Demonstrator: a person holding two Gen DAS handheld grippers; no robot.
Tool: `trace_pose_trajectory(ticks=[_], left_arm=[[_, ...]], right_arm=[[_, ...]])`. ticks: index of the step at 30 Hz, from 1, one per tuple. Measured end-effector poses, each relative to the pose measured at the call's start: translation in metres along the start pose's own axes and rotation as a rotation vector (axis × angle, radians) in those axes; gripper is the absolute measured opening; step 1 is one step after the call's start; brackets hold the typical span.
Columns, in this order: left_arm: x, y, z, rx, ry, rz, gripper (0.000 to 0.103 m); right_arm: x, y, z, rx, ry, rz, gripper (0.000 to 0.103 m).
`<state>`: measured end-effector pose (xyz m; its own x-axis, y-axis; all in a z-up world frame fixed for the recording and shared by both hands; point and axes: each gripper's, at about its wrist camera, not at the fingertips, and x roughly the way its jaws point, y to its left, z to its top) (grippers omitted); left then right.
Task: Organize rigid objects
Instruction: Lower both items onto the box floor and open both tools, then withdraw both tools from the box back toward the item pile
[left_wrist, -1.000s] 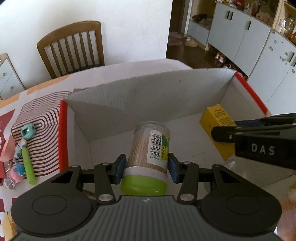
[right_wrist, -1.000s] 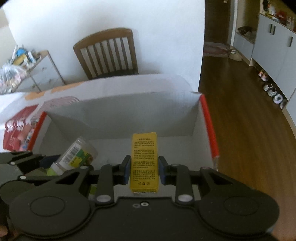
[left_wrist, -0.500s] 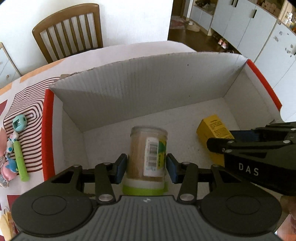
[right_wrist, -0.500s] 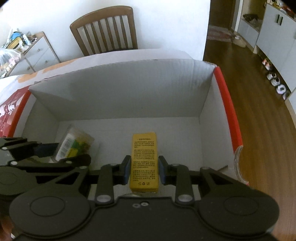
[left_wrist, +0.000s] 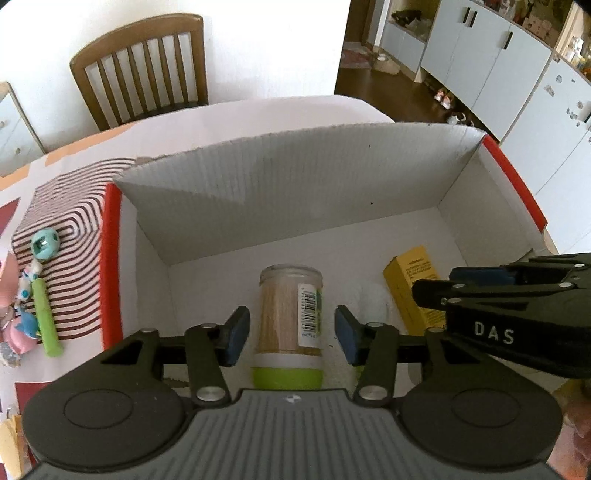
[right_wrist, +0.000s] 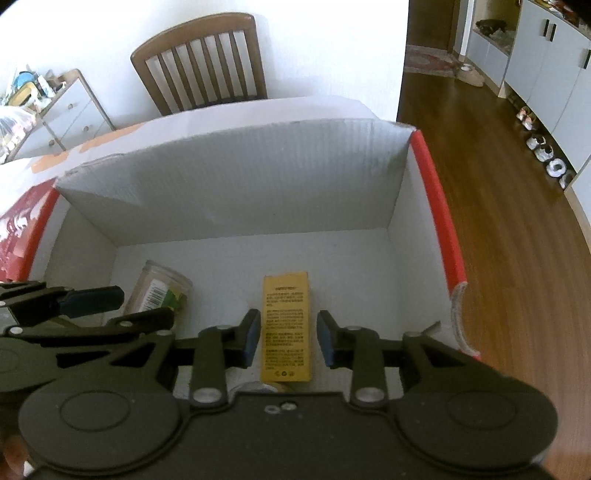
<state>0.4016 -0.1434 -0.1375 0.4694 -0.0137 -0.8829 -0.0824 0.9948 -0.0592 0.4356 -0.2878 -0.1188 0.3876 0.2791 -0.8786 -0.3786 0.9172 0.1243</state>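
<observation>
**Cardboard box takes a jar and a carton**

Cardboard box (left_wrist: 280, 206), white inside with red side rims, sits on the patterned worktop (left_wrist: 66, 229). On its floor lies a toothpick jar (left_wrist: 290, 325), long axis running toward the far wall, green lid at the near edge. The left gripper (left_wrist: 291, 332) has just been opening; its blue pads stand clear on either side of the jar. Nearer the right wall lies a yellow carton (right_wrist: 286, 328), lengthwise toward the far wall too. The right gripper (right_wrist: 286, 339), likewise just opening, straddles it without touching.
</observation>
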Motion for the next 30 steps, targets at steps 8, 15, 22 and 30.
trace_pose_trajectory(ticks=[8, 15, 22, 30], left_arm=[[-0.03, -0.001, -0.002, -0.016, -0.055, -0.009, 0.054], [-0.057, 0.005, -0.009, -0.031, -0.11, -0.023, 0.06], [-0.089, 0.008, -0.022, -0.023, -0.182, -0.031, 0.06], [-0.127, 0.021, -0.04, -0.042, -0.242, -0.046, 0.065]], right_arm=[[-0.029, -0.003, -0.01, 0.016, -0.047, 0.042, 0.038], [-0.06, -0.001, -0.022, -0.004, -0.102, 0.063, 0.049], [-0.089, 0.006, -0.035, -0.023, -0.165, 0.075, 0.057], [-0.122, 0.017, -0.052, -0.027, -0.215, 0.117, 0.063]])
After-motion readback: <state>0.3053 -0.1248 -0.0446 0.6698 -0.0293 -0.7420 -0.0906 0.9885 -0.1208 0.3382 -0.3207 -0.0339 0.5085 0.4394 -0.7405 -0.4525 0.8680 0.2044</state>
